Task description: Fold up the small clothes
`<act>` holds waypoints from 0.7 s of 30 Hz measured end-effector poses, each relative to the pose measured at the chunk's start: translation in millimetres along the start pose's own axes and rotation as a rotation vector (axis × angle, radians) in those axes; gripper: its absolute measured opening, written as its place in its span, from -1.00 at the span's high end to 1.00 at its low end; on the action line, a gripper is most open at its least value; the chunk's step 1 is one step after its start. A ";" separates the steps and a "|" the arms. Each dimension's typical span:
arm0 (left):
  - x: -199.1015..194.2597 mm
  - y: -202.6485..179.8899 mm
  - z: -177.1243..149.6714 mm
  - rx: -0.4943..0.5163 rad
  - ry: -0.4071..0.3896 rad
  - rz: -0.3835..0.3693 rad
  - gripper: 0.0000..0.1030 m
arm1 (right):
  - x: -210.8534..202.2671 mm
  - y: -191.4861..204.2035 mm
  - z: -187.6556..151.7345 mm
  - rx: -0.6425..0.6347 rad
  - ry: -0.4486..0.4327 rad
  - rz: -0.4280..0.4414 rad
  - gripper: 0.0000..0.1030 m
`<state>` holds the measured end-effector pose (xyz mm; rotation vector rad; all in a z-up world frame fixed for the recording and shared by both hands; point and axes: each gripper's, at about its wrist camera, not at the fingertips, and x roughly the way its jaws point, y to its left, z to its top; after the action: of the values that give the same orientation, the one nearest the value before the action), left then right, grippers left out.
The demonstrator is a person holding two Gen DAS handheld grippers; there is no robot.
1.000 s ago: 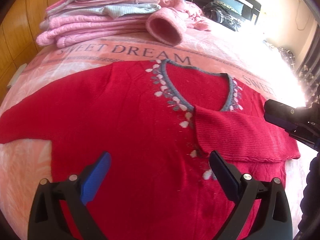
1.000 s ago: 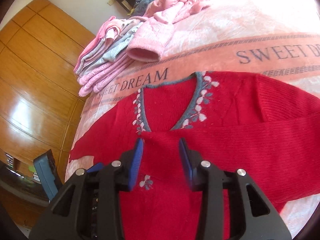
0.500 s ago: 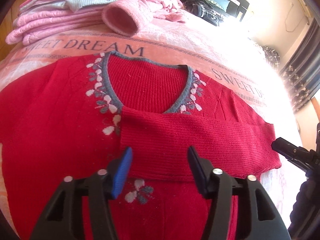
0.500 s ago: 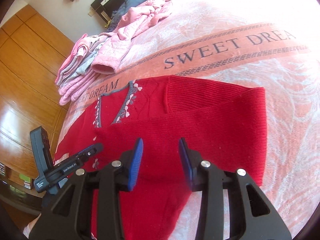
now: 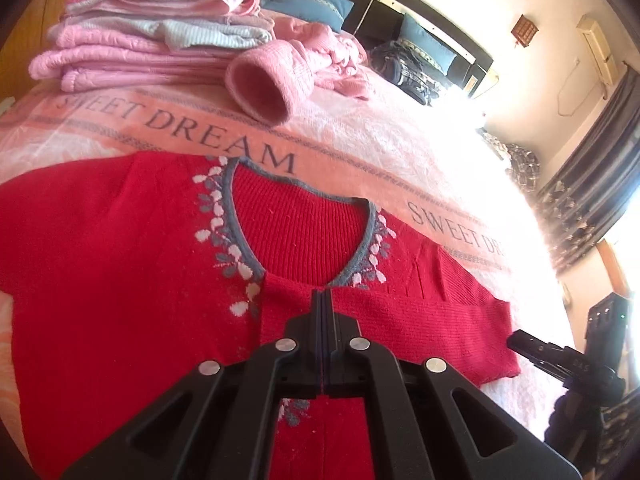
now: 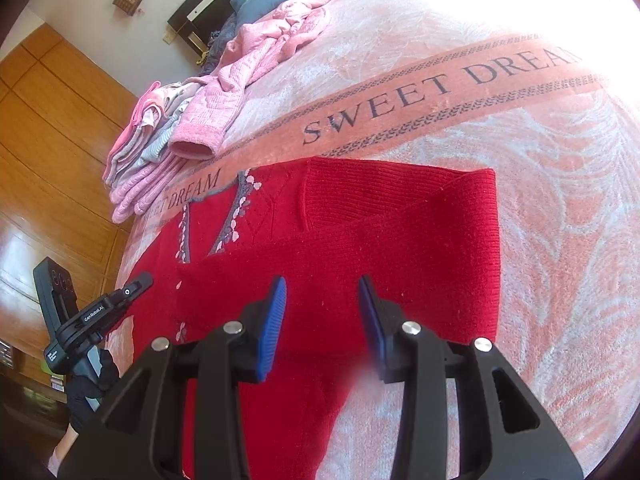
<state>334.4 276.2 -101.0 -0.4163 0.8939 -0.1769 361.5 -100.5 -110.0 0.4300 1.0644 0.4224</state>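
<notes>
Sunlight floods a bed (image 6: pixel 520 128) spread with a pink "SWEET DREAM" blanket (image 5: pixel 360 148), beside wooden wardrobe panels (image 6: pixel 52 120), a dark headboard (image 5: pixel 400 4) and patterned curtains (image 5: pixel 592 184).

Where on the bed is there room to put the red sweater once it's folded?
Bare blanket lies to the right of the red sweater, and more beyond the SWEET DREAM band. The far left is crowded: a folded stack and a loose pink garment sit there.
</notes>
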 end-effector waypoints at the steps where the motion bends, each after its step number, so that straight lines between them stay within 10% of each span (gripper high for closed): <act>1: 3.7 3.8 -2.0 0.001 0.025 -0.005 0.85 | 2.4 2.5 -0.7 -0.006 0.004 -0.005 0.27; 10: 37.8 21.0 -14.9 -0.064 0.136 -0.033 -0.10 | 19.2 7.5 -9.9 -0.034 0.041 -0.019 0.27; 21: 30.0 18.8 -16.6 -0.096 0.146 0.116 -0.25 | 5.7 -18.0 -10.6 0.000 0.028 -0.027 0.27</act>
<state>339.5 279.1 -139.7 -0.4436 1.0700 -0.0581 356.6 -111.3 -128.2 0.4104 1.0963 0.4052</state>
